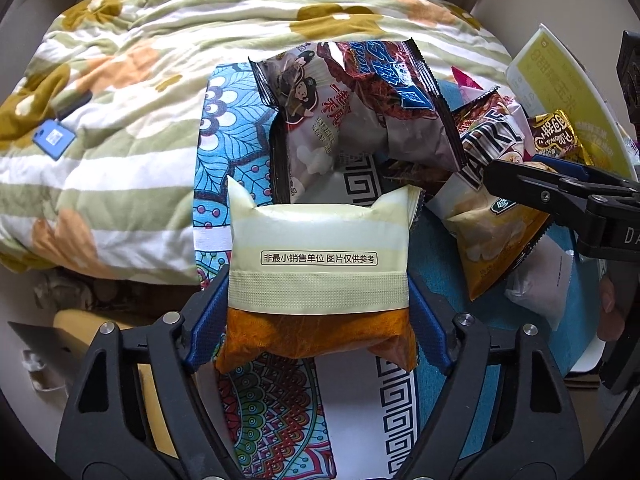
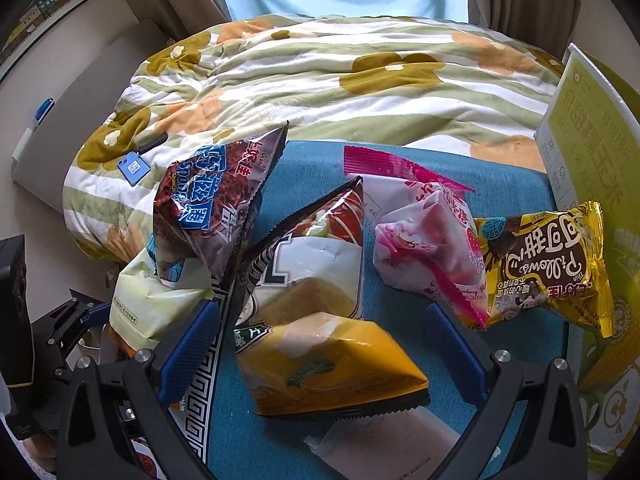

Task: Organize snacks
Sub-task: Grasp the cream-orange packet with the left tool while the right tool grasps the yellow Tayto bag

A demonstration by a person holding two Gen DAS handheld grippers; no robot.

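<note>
Tools both tilt steeply downward: left tool [image 1: 320, 300] clamps a pale green packet [image 1: 320, 256], right tool [image 2: 320, 344] stands apart around a yellow packet [image 2: 332, 364].

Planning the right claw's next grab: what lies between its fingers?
In the right wrist view, the yellow-and-white snack bag lies between the open right claw's fingers, on the blue cloth.
</note>
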